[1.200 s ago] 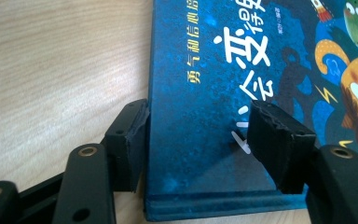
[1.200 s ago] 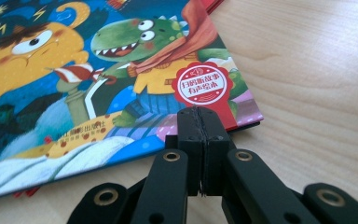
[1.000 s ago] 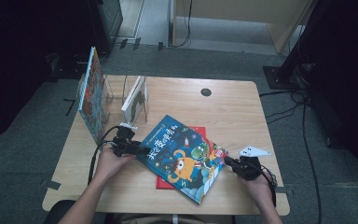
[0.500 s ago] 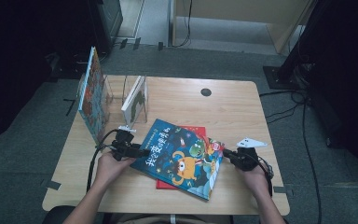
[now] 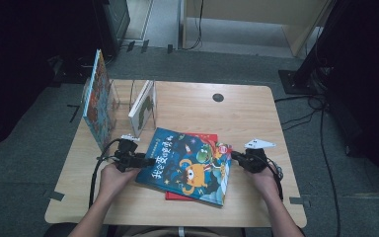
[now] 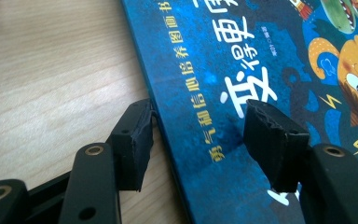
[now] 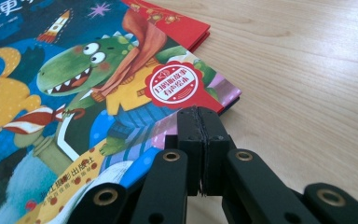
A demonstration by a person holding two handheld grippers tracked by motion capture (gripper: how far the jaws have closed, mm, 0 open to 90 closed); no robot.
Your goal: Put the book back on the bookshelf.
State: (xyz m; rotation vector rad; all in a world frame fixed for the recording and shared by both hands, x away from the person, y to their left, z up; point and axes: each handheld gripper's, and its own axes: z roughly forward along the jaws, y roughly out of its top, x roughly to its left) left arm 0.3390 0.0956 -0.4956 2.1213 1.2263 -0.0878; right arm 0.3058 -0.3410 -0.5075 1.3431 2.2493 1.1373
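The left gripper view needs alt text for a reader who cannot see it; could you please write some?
An open black claw straddles the spine edge of a blue picture book lying on a light wooden table. One finger sits beside the edge over the table, the other over the cover's white and yellow lettering.

Your wooden table [image 5: 256, 113] stands on grey carpet [image 5: 34, 163]. Your surroundings are dark, with a black stand [image 5: 308, 74] at right, cables [image 5: 321, 133] across the floor, and a pale cabinet [image 5: 256, 19] behind.
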